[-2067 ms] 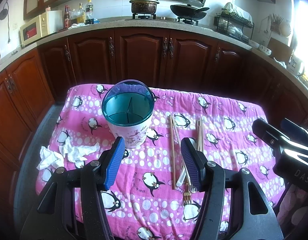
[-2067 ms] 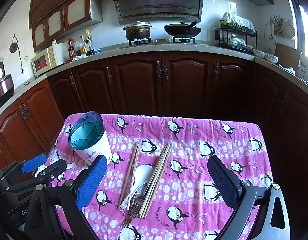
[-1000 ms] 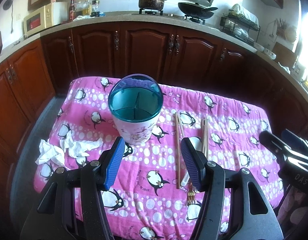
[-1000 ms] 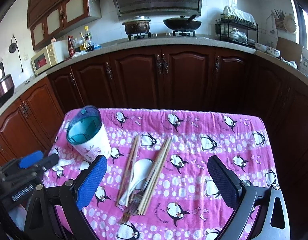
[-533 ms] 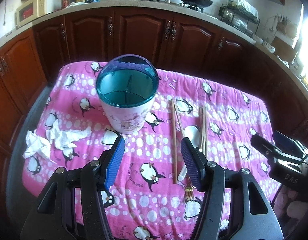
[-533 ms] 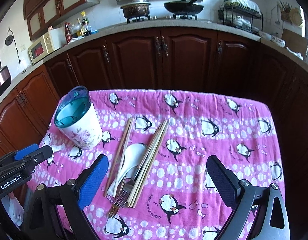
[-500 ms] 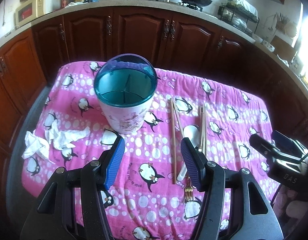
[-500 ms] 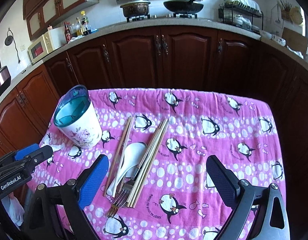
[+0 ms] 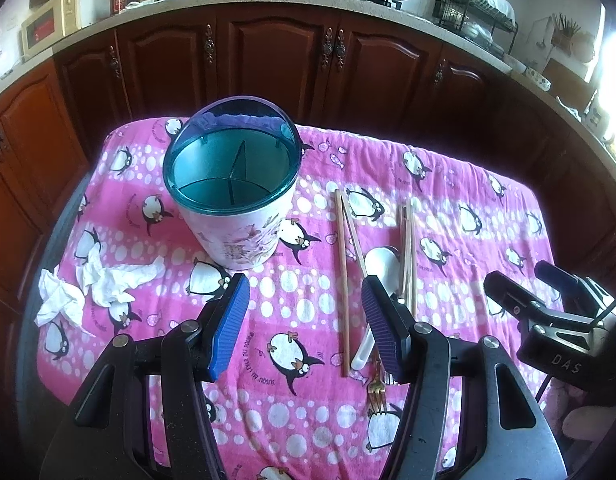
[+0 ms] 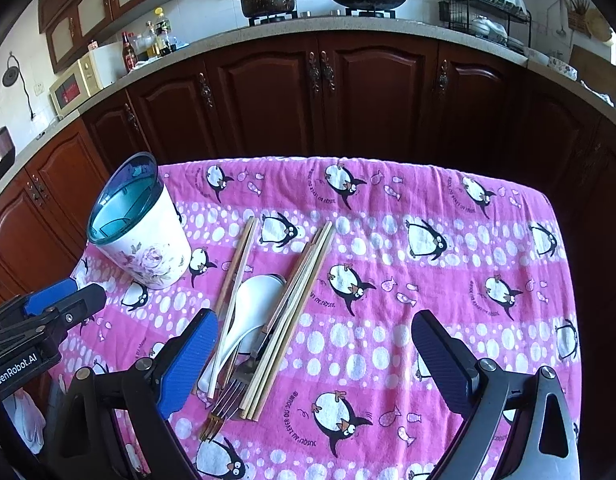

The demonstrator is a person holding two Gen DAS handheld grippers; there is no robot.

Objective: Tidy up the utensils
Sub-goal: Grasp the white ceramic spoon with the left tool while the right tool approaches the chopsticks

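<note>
A white floral utensil holder [image 9: 232,196] [image 10: 142,232] with a teal divided insert stands on the left of a table covered by a pink penguin cloth [image 9: 308,412] [image 10: 428,280]. Right of it lie wooden chopsticks [image 9: 342,280] [image 10: 296,308], a white ceramic spoon [image 9: 382,266] [image 10: 252,300] and a fork [image 9: 376,386] [image 10: 226,404], bunched together. My left gripper [image 9: 304,320] hovers open above the cloth, just in front of the holder. My right gripper [image 10: 314,360] is wide open, its left finger near the spoon and fork. Nothing is held.
Crumpled white tissues [image 9: 96,284] lie at the cloth's left edge. Dark wooden cabinets [image 10: 348,92] run behind the table, under a counter with a stove, pots, bottles and a dish rack. The cloth's right half [image 10: 488,272] is bare.
Both grippers have dropped closer to the table and tilted down; the holder and utensils look larger. Nothing on the cloth has moved, and both grippers stay open.
</note>
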